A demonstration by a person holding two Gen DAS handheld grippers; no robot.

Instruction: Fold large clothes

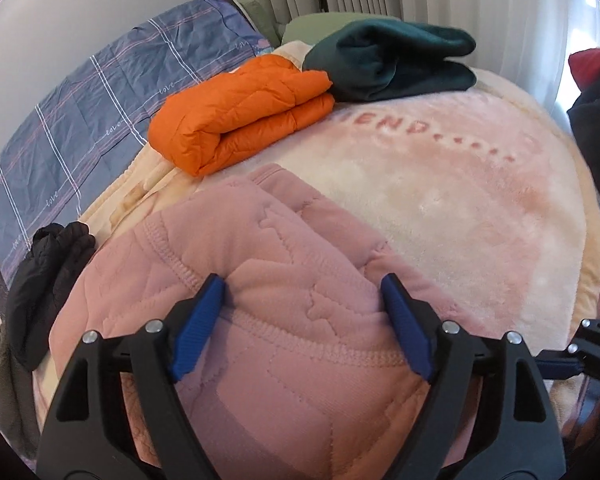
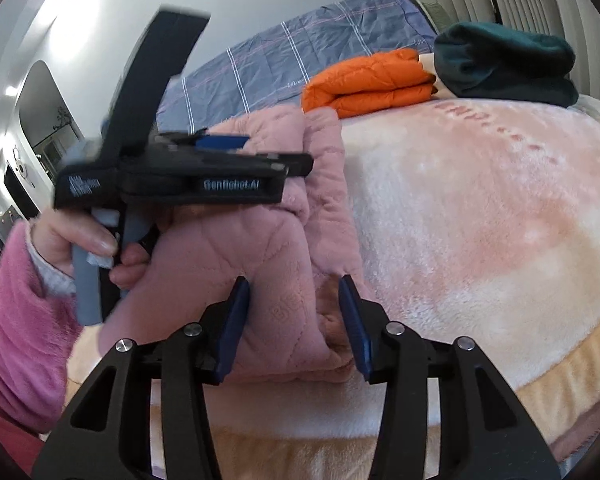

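Observation:
A pink quilted garment [image 1: 260, 280] lies bunched and partly folded on the pink fleece blanket [image 1: 460, 200]; it also shows in the right wrist view [image 2: 260, 248]. My left gripper [image 1: 304, 292] is open, its blue fingers straddling a thick fold of the garment from above. It appears side-on in the right wrist view [image 2: 220, 168]. My right gripper [image 2: 294, 292] is open, its fingers on either side of the garment's near edge. Neither gripper pinches the cloth.
A folded orange puffer jacket [image 1: 244, 112] and a folded dark green garment [image 1: 396, 64] lie at the far side of the bed. A black garment [image 1: 48, 280] lies at the left edge. A blue plaid quilt [image 1: 80, 112] runs along the wall.

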